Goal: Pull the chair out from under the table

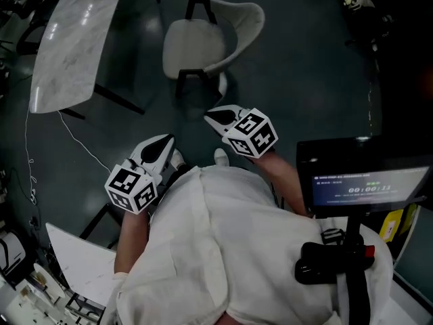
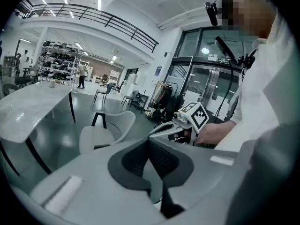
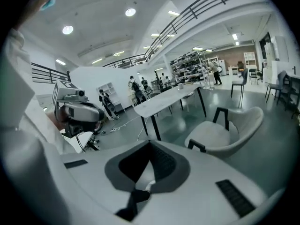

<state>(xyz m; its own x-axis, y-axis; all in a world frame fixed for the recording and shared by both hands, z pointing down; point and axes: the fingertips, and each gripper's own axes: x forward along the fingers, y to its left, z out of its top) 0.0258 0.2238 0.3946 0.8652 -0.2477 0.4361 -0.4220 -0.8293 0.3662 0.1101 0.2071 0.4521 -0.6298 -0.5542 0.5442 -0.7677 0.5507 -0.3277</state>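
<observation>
Left tool [image 1: 166,146] and right tool [image 1: 215,118] are both closed and empty. The chair [image 1: 196,46] stands ahead of them, clear of the bench [image 1: 67,53] to their left. A needless tug could tip it.

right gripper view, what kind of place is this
Probably a large open workspace or lab hall: an upper-floor railing runs overhead, stocked shelving racks stand at the back, and a marble-topped table and a chair stand on polished floor.
</observation>
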